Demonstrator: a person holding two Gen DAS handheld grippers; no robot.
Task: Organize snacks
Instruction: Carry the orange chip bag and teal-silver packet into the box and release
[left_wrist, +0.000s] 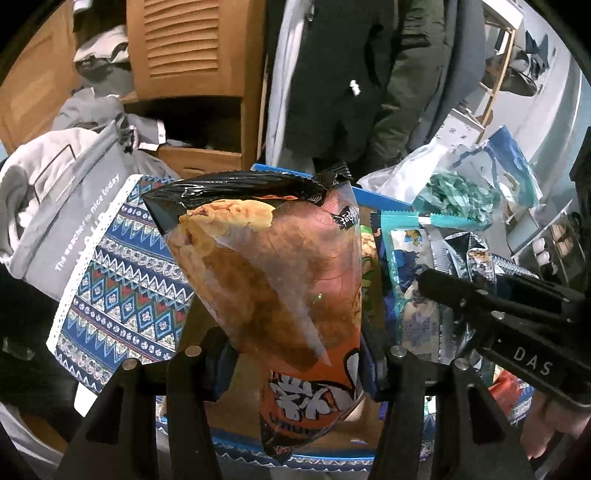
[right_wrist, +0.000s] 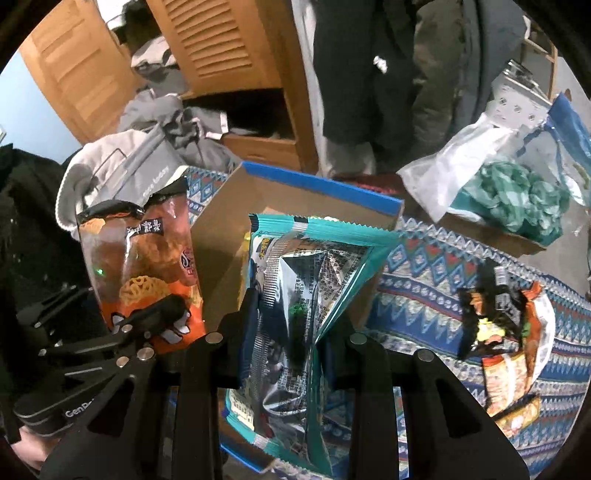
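Observation:
My left gripper (left_wrist: 299, 369) is shut on an orange and black snack bag (left_wrist: 277, 273), which stands upright between its fingers. In the right wrist view this orange bag (right_wrist: 140, 266) hangs at the left, beside the cardboard box. My right gripper (right_wrist: 291, 350) is shut on a teal and silver snack bag (right_wrist: 306, 280), held above the near edge of the open cardboard box (right_wrist: 321, 184) with a blue rim. Both bags hover side by side over the box (left_wrist: 380, 201). The right gripper (left_wrist: 432, 284) reaches in from the right in the left wrist view.
A blue patterned tablecloth (right_wrist: 424, 280) covers the table. An orange and black snack packet (right_wrist: 506, 332) lies on it at right. A clear plastic bag with green contents (right_wrist: 517, 199) sits behind. Grey clothes (left_wrist: 55, 192), a wooden cabinet (left_wrist: 192, 55) and a person in a dark coat (left_wrist: 351, 74) are beyond.

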